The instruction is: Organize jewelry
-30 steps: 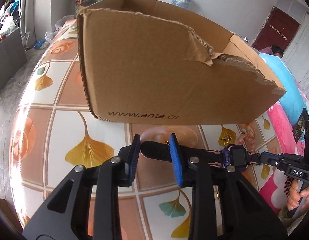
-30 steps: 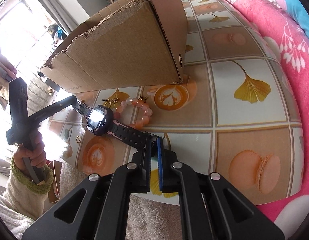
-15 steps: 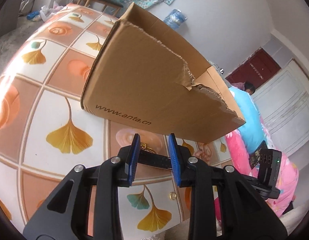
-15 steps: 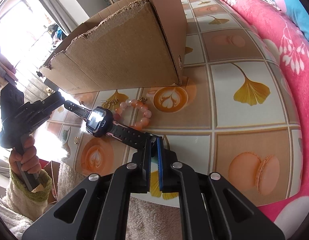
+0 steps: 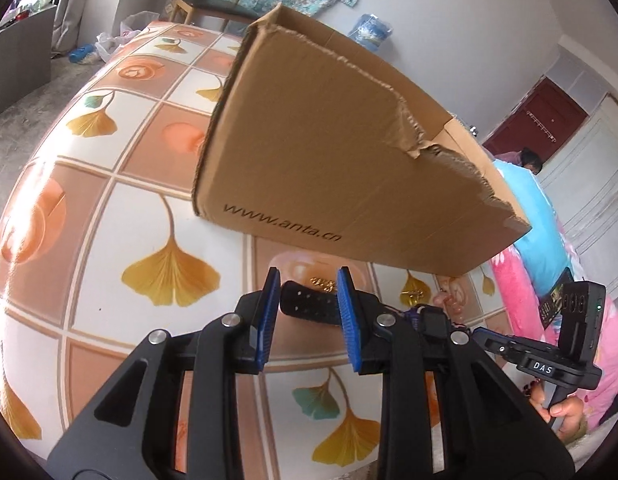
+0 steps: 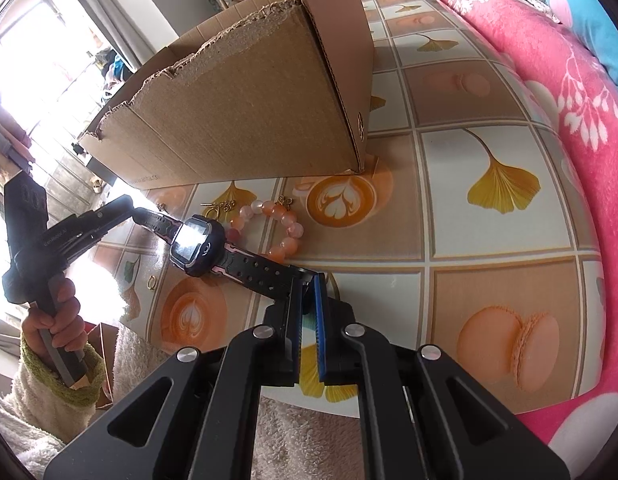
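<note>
Bracelet (image 6: pixel 275 228) lies before the box (image 6: pixel 245 112) — both on the table (image 6: pixel 489 220).

Bright daylight, blown-out window (image 6: pixel 25 92) glare, fisheye-bent edges, sharp focus.

Left tongs (image 5: pixel 307 312) rolled and shifted along the watch (image 6: pixel 197 242) strap, box (image 5: pixel 341 168) now tilted in view.
</note>
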Action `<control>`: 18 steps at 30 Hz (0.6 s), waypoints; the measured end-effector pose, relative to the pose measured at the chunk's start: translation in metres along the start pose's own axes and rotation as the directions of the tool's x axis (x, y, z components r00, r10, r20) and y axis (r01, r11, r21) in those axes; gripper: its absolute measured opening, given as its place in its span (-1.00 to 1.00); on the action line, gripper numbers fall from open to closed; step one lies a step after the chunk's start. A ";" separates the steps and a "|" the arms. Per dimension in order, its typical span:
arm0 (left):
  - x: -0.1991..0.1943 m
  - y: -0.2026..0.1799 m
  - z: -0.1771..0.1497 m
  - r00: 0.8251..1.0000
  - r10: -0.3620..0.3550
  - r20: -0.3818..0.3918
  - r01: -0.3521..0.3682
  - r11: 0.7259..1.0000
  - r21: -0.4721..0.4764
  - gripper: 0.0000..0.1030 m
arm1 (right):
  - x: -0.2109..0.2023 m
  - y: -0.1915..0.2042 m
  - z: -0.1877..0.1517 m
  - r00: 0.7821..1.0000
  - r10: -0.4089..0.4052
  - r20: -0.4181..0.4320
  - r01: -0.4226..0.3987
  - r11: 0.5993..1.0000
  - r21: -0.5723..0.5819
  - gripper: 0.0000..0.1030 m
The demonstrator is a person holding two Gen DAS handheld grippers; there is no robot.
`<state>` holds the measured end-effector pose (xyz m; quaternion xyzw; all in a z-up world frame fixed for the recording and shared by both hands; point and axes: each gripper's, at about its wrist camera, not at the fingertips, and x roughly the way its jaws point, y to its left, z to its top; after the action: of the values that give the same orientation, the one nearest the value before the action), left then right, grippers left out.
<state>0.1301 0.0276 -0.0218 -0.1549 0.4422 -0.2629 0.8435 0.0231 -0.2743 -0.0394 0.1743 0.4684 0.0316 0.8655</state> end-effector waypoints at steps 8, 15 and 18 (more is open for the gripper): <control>-0.001 0.018 -0.001 0.999 -0.018 -0.043 0.014 0.996 -0.089 -0.41 | 0.000 0.001 0.001 1.000 -0.001 0.001 0.001 1.000 -0.003 -0.88; 0.000 0.024 0.000 0.996 -0.079 -0.047 0.072 0.988 -0.137 -0.39 | 0.000 0.000 0.001 1.000 0.006 0.003 -0.006 1.000 0.001 -0.88; -0.010 0.022 -0.003 0.988 -0.152 0.001 0.151 0.982 -0.116 -0.38 | 0.000 0.000 0.001 1.000 0.009 0.004 -0.009 1.000 0.002 -0.88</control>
<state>0.1299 0.0513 -0.0280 -0.2356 0.4471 -0.3007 0.8089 0.0238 -0.2751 -0.0390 0.1775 0.4662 0.0345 0.8660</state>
